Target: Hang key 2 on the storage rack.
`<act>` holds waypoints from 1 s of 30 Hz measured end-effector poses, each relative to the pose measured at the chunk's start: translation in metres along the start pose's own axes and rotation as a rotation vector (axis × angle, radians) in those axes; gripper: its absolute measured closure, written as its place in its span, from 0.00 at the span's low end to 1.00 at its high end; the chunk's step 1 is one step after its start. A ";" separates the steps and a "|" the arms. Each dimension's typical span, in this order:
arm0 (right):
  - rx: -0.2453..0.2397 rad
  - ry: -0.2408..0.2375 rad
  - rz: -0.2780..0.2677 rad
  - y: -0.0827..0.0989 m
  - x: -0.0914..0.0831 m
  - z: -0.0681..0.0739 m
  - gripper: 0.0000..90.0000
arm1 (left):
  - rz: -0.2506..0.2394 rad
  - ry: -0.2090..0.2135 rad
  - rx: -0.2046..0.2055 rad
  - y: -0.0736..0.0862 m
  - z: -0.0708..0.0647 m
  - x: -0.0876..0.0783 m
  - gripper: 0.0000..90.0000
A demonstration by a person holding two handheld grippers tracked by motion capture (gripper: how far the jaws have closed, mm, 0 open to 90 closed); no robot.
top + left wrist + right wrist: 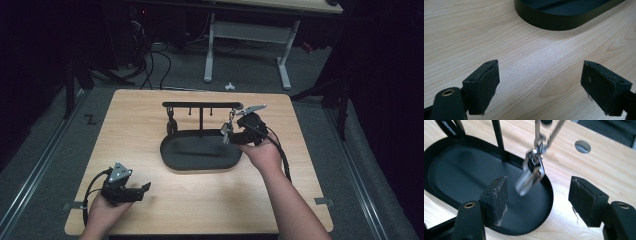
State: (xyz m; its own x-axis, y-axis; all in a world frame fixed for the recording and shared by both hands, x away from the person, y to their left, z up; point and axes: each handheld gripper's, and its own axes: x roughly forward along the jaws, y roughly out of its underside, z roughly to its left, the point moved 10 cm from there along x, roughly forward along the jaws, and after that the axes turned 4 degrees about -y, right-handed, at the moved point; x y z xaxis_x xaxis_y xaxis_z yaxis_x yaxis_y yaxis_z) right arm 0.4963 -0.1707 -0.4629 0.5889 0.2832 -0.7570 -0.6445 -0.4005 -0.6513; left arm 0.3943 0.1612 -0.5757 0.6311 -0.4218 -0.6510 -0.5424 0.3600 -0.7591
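The right gripper [537, 200] has its jaws apart, gripping nothing; between and beyond them a shiny silver keychain [531, 176] dangles on a ring from the black stand [201, 105] over its oval tray [454, 170]. The left gripper [540, 85] is wide open above bare table [524, 55]

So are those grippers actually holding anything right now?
No. The right gripper is open around the hanging silver keychain without touching it; the left gripper is open over bare table.

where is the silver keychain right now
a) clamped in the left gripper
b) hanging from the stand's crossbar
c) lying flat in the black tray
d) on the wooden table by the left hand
b: the silver keychain dangles from the crossbar over the black tray, between the right gripper's open jaws, untouched by either.
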 end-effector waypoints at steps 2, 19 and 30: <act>0.006 -0.001 0.003 0.007 0.002 0.000 0.34 | 0.000 0.004 -0.001 0.000 -0.001 0.000 0.18; 0.050 0.006 -0.085 0.085 0.006 0.001 0.33 | -0.015 0.022 0.008 -0.002 -0.005 0.001 0.18; 0.042 0.070 -0.241 0.159 0.001 0.002 0.34 | -0.023 0.028 0.023 -0.002 -0.011 0.005 0.18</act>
State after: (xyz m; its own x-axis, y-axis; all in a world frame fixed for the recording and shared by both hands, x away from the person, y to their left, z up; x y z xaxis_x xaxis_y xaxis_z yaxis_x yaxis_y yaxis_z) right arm 0.3936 -0.2325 -0.5670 0.7592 0.3043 -0.5753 -0.5008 -0.2915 -0.8150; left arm 0.3931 0.1493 -0.5773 0.6277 -0.4530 -0.6331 -0.5147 0.3688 -0.7740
